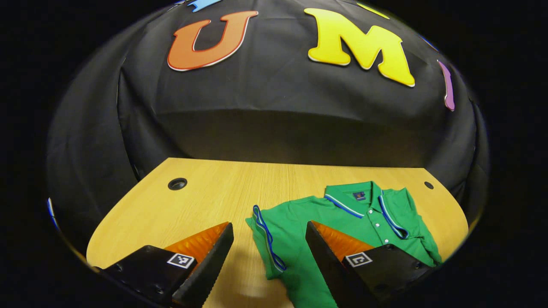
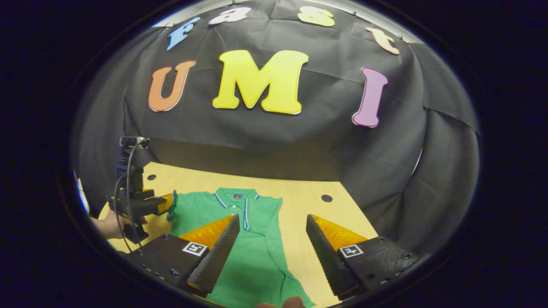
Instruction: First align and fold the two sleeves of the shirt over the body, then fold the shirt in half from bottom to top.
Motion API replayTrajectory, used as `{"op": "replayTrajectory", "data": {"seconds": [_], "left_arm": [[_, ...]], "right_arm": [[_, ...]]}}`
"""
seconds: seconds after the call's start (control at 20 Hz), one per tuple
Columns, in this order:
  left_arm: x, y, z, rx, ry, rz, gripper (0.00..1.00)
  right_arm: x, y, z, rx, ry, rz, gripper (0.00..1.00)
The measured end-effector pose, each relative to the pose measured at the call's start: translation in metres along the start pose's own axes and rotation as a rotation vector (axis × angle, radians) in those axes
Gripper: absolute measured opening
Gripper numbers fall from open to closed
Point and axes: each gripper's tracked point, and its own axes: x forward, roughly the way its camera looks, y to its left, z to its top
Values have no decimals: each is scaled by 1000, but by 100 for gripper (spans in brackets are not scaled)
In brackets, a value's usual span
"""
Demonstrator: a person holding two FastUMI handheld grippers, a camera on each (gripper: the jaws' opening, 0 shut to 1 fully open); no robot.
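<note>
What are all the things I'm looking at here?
Shirt: one, green polo with blue and white trim, lying flat on the table, collar toward the wall.
Table: one, light wood, with round holes near its far corners.
Wall cloth: one, black, behind the table.
Left gripper: one, open, over the shirt's left sleeve edge.
Right gripper: one, open, over the shirt's right side.
Hand: one, holding the left gripper.

Both grippers, left and right, hover, jaws apart.
</note>
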Motion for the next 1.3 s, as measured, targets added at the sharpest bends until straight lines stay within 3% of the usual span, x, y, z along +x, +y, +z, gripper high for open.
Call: {"op": "replayTrajectory", "data": {"seconds": [0.55,0.65,0.7,0.85,0.9,0.95,1.0,1.05,1.1,1.3], "left_arm": [[45,13,-49,11,112,13,100],[46,10,-54,1,126,-3,96],[46,11,-54,6,127,-3,82],[48,12,-52,28,126,-11,70],[48,11,-50,34,123,-18,58],[50,11,-51,41,126,-18,52],[49,10,-52,44,130,-25,33],[51,12,-48,44,120,-29,28],[50,10,-46,40,115,-33,13],[42,7,-35,60,97,-45,6]], "right_arm": [[-8,8,-10,-61,25,-11,95],[-7,4,-10,-63,25,-22,98],[-6,2,-9,-64,24,-28,98],[-8,0,-13,-61,28,-38,95],[-8,0,-15,-60,30,-39,98],[-7,-1,-16,-60,30,-38,98],[-8,0,-18,-63,31,-37,98],[-9,0,-18,-66,31,-36,98],[-9,0,-19,-66,33,-35,95],[-8,-7,-22,-37,31,-44,95]]}}
